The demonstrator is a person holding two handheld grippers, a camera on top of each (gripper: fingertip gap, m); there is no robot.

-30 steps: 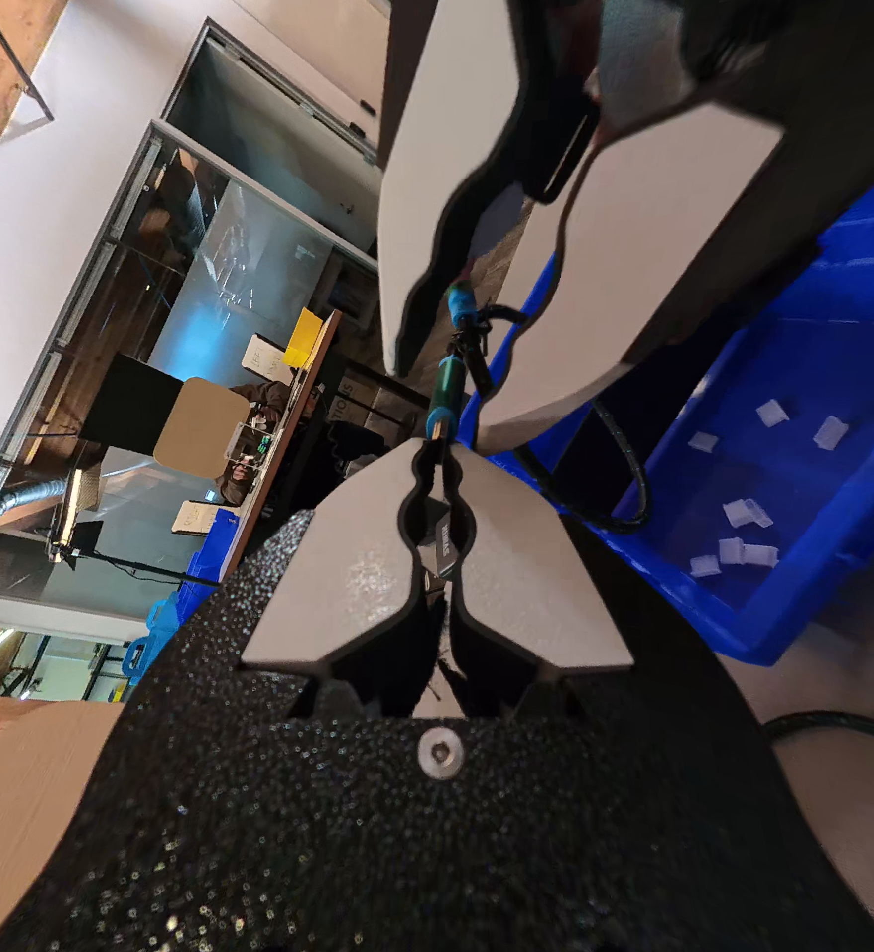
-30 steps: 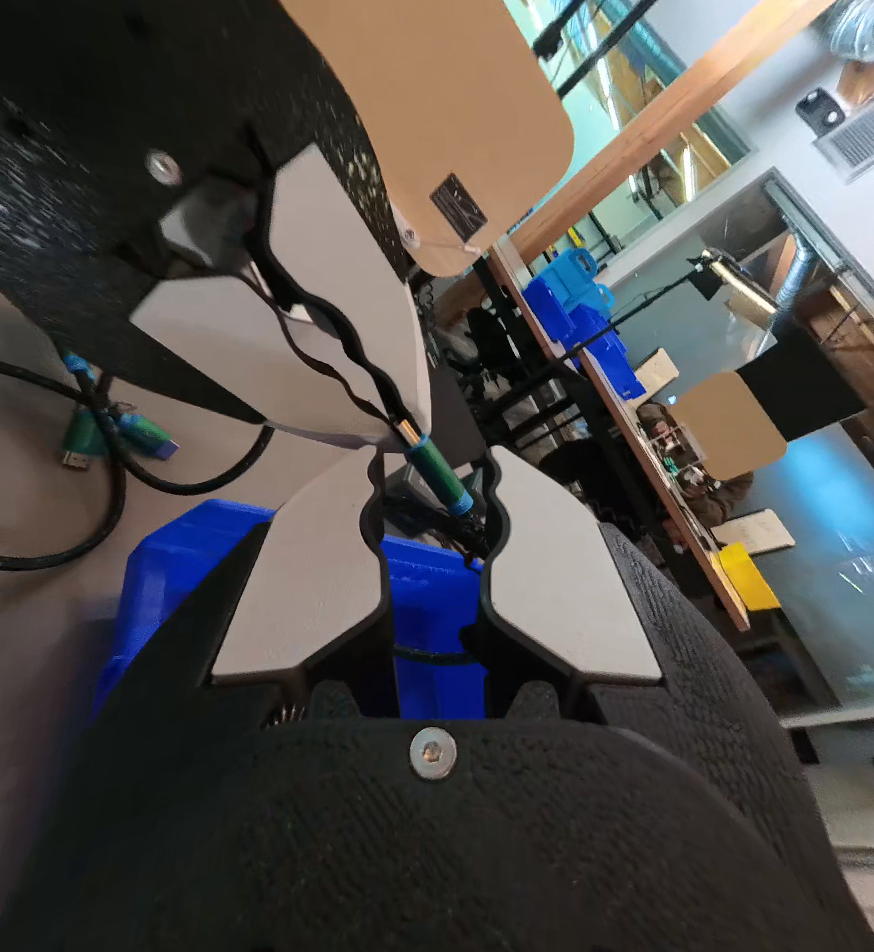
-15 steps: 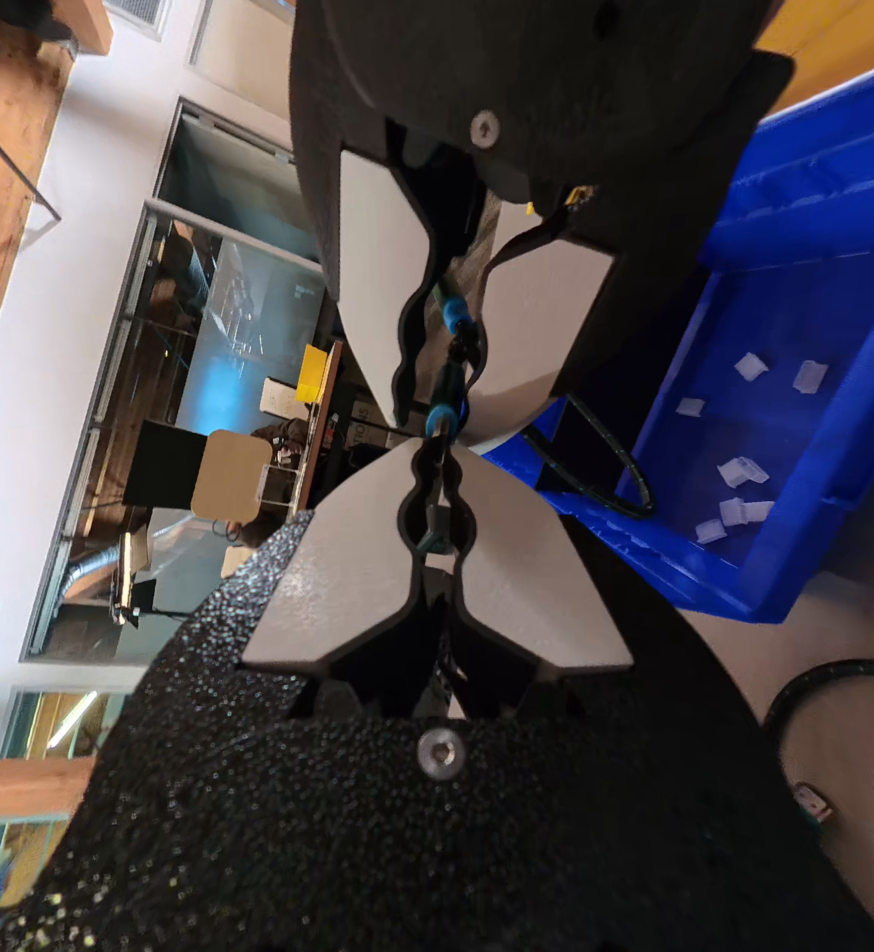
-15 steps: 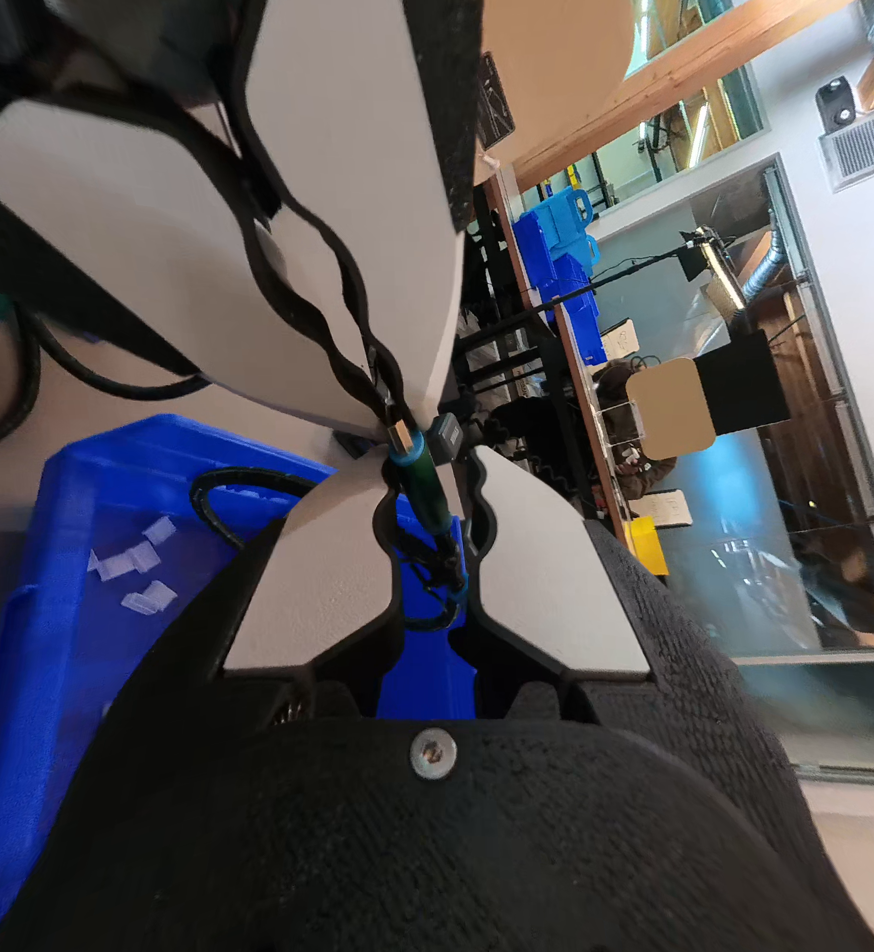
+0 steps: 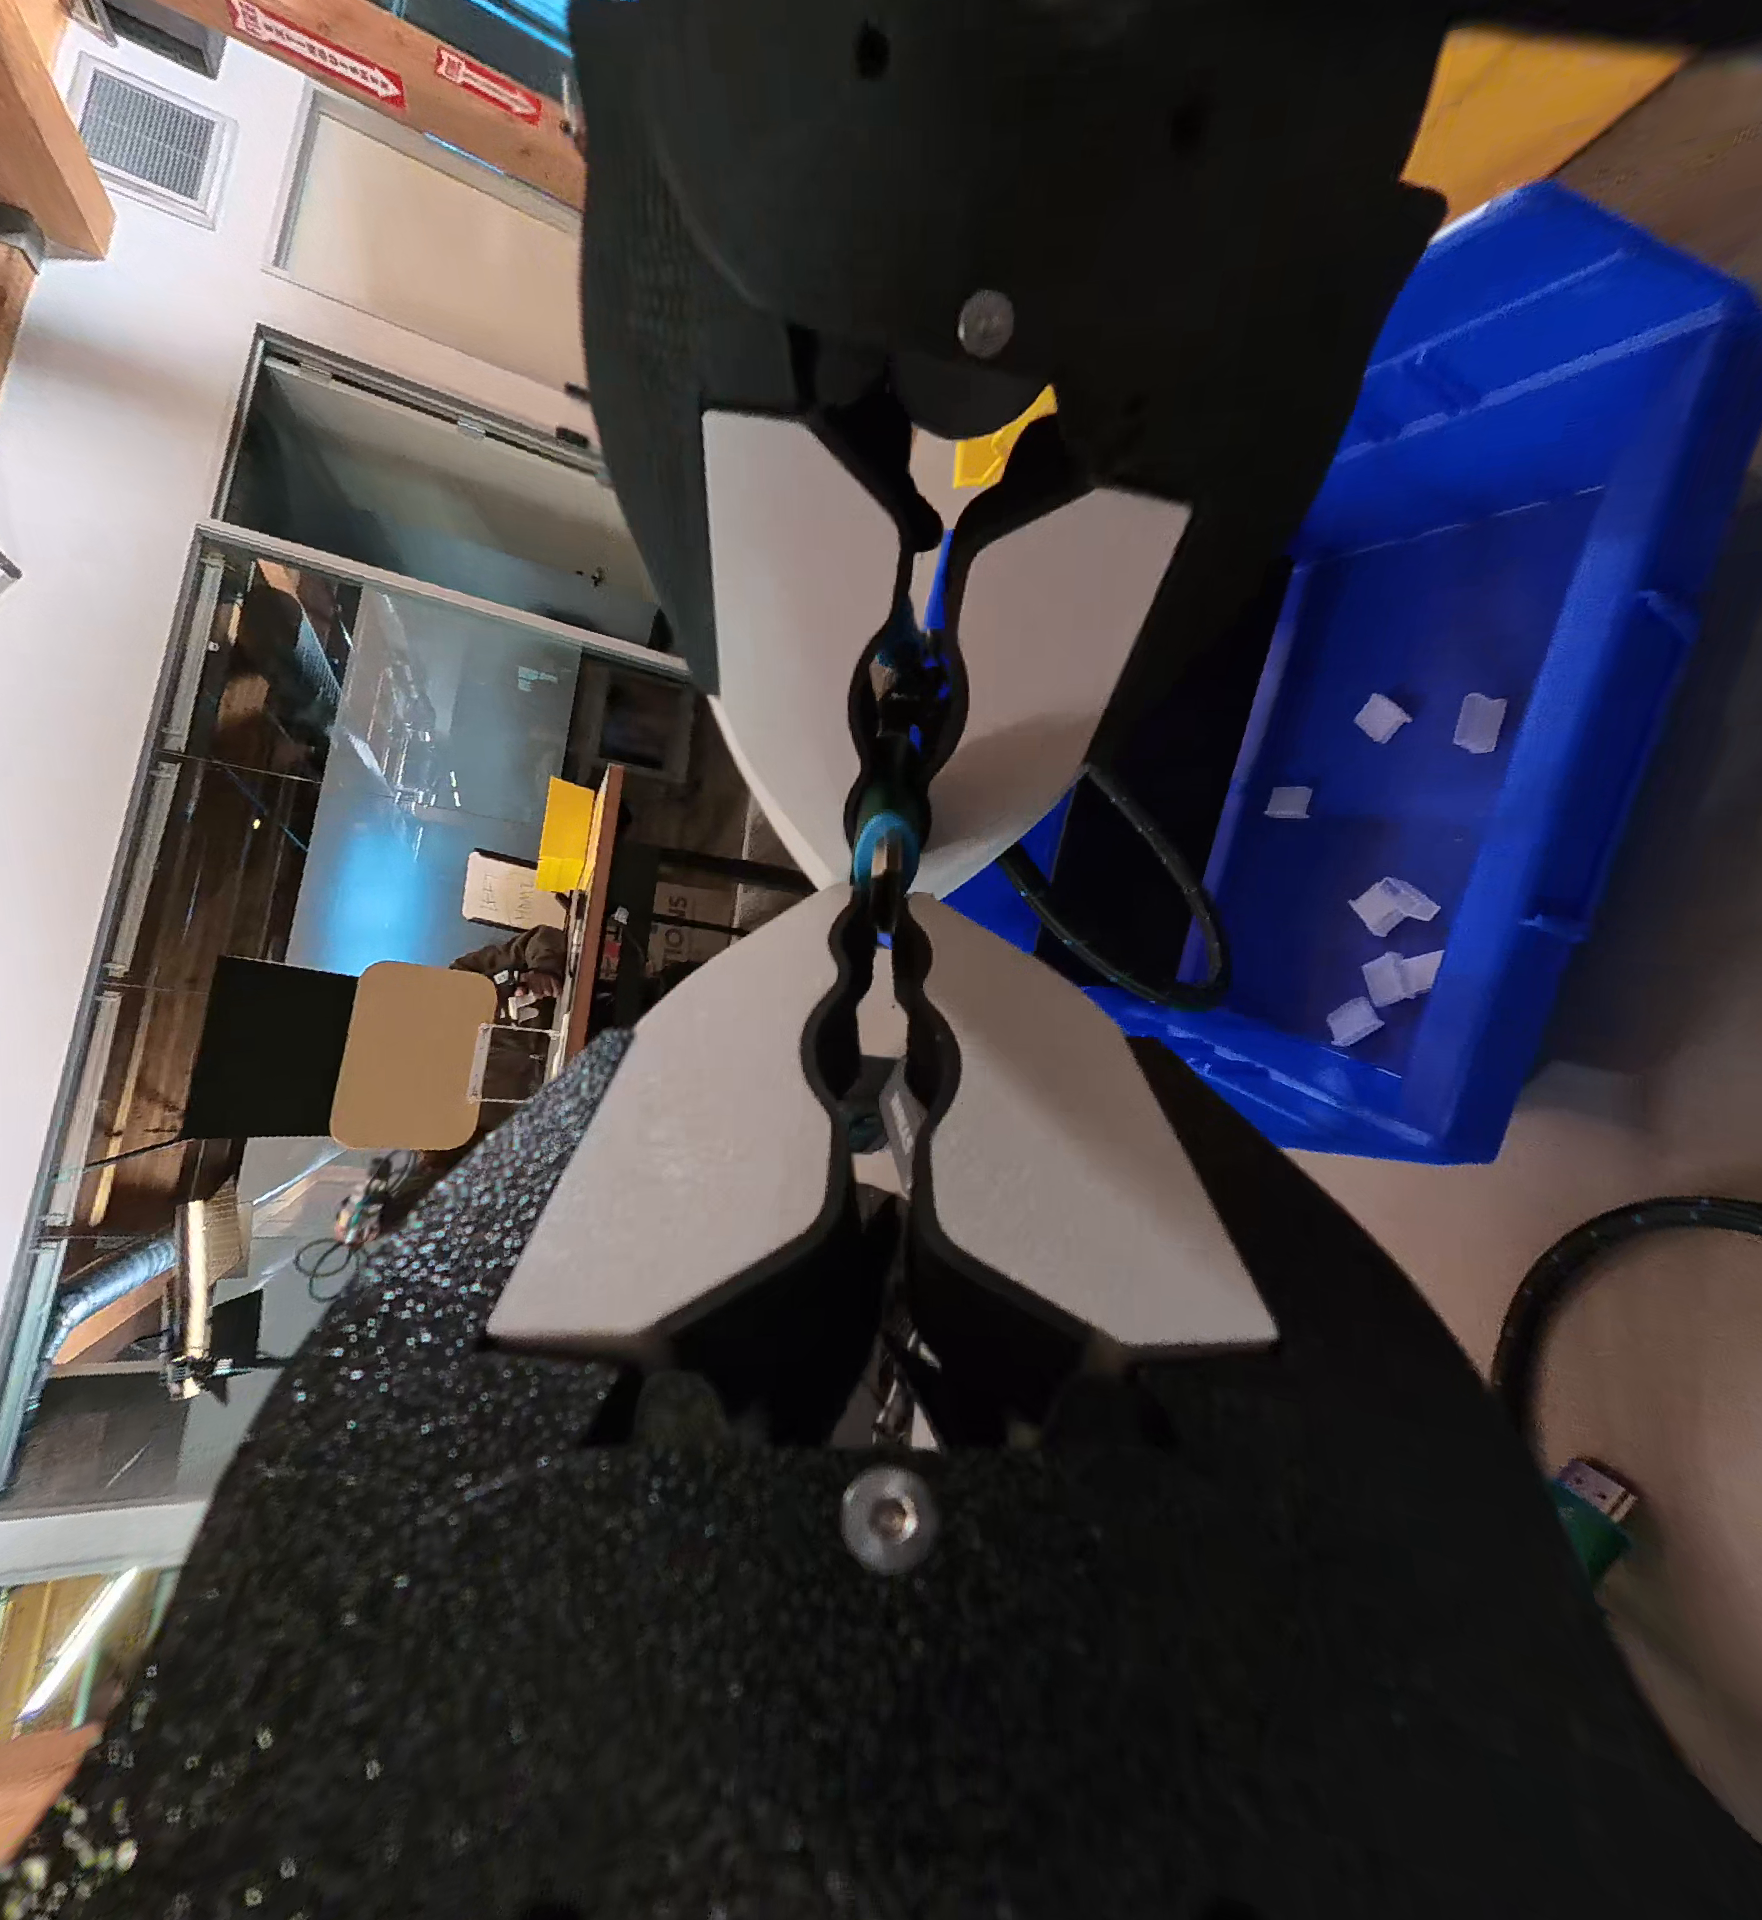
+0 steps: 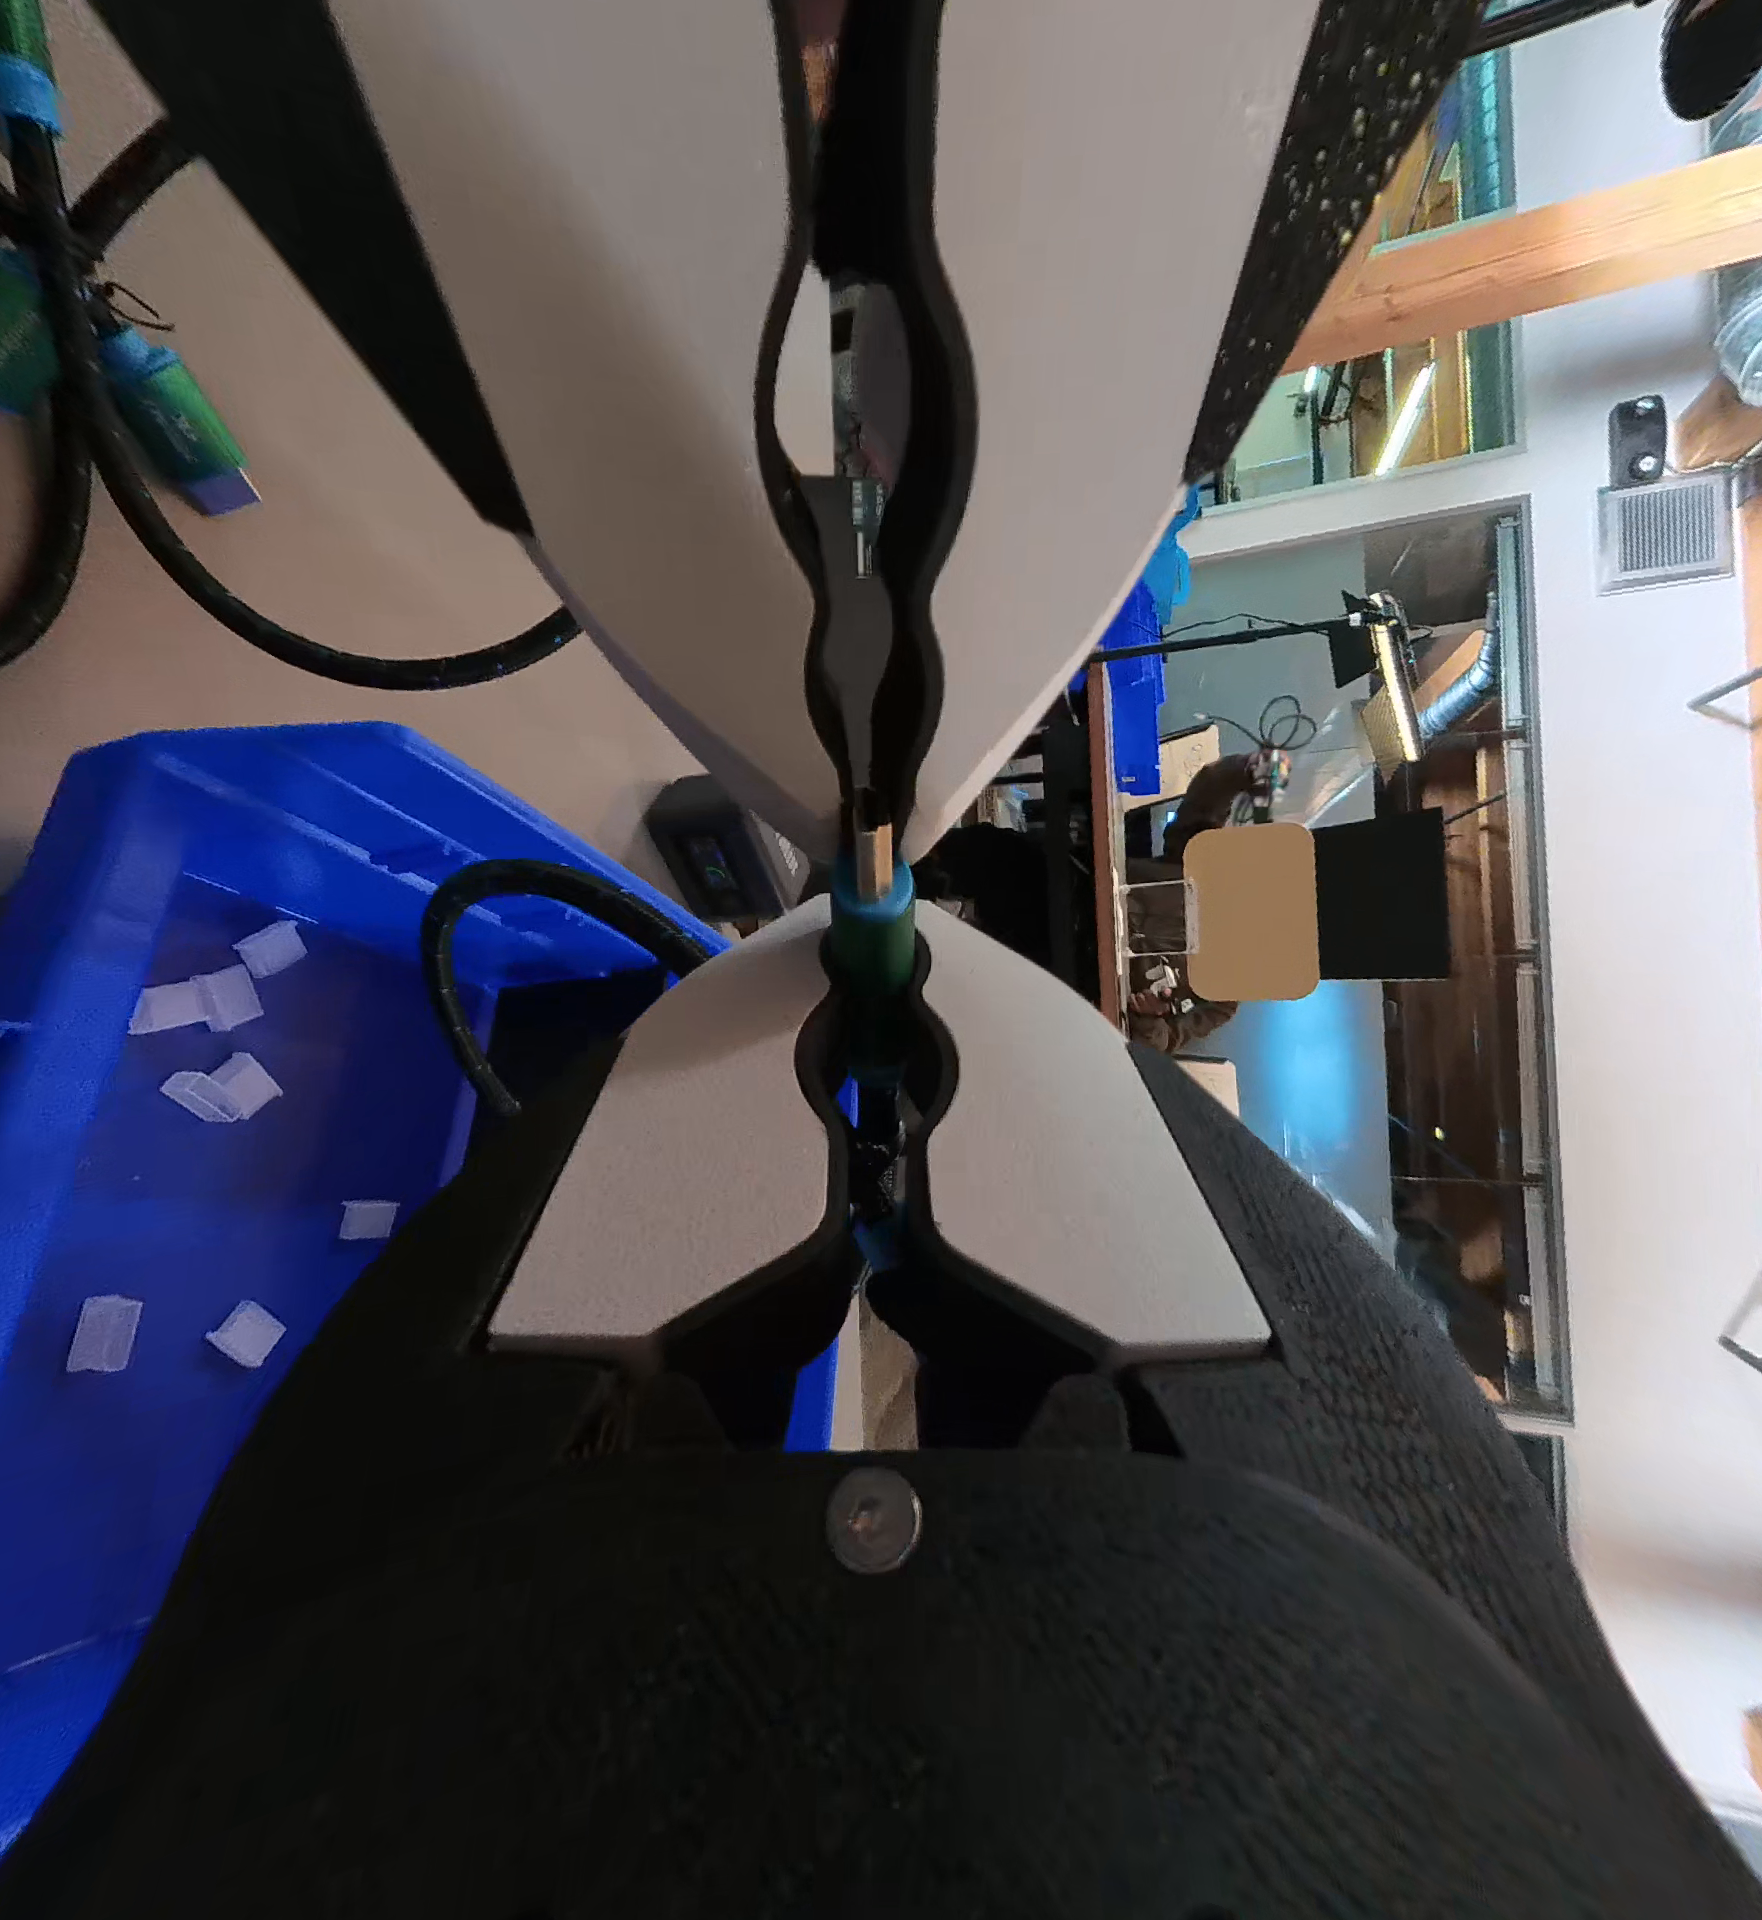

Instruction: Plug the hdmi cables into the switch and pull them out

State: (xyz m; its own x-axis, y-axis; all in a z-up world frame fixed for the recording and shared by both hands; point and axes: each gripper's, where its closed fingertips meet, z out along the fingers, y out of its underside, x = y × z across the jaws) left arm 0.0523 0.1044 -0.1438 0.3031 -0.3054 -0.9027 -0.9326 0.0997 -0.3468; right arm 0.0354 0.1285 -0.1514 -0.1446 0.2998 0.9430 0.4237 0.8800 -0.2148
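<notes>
Green plug (image 6: 866,940) with blue collar sits clamped at the tips of the right gripper (image 6: 869,956). Its metal end enters the nearly closed left gripper (image 5: 882,920), which pinches a dark adapter (image 6: 861,582). Blue bin (image 6: 77,1039) lies left, beneath.

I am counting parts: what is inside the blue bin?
Inside the blue bin lie small clear plastic pieces and a loop of black cable. The grippers cover its near corner.
</notes>
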